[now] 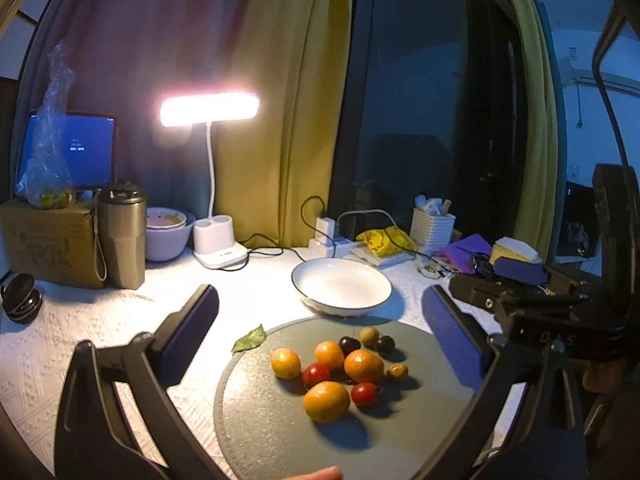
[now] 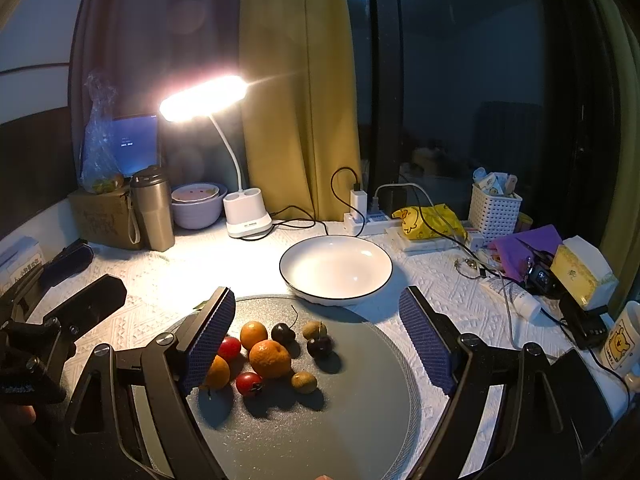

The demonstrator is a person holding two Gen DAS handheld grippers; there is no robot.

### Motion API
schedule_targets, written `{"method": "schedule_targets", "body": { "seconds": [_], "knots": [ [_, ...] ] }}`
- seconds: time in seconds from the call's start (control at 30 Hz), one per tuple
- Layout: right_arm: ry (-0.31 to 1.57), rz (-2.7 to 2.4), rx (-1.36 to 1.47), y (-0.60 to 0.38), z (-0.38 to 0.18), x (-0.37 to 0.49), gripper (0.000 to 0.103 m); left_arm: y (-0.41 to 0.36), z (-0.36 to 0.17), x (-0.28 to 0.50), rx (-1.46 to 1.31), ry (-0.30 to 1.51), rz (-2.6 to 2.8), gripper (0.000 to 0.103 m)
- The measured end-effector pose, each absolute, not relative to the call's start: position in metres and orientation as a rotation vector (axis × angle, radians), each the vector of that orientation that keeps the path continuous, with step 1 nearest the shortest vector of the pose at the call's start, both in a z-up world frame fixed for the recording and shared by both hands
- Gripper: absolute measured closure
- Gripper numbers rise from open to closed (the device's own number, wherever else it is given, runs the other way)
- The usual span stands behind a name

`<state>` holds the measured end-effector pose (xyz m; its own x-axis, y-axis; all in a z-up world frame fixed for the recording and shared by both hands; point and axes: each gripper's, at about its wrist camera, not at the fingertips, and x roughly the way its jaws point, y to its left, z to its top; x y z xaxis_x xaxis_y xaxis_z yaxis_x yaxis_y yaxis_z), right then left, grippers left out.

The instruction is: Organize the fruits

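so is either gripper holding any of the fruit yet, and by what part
Nothing is held. The left gripper and right gripper both have their jaws wide open above the grey mat, and the fruits all lie loose on it.

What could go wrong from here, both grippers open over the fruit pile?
1. The fruits lie packed and touching on the grey mat; closing on one orange may nudge the round cherries or tomatoes into rolling.
2. The left gripper and right gripper hover over the same pile, so they may collide.
3. The white bowl overlaps the mat edge; a bump could shift it.
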<state>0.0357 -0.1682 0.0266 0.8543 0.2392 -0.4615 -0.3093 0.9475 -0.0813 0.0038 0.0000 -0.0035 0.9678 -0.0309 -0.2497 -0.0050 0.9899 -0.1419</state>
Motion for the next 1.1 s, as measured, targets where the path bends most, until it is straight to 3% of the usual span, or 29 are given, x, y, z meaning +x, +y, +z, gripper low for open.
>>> {"method": "schedule_targets", "body": {
  "seconds": [1.1],
  "knots": [
    [0.478,0.288,-0.156,-0.1656,0.0200,0.0405,0.016,0.0004,-0.0019,0.0059,-0.138,0.261,-0.021,0.001]
  ]
}}
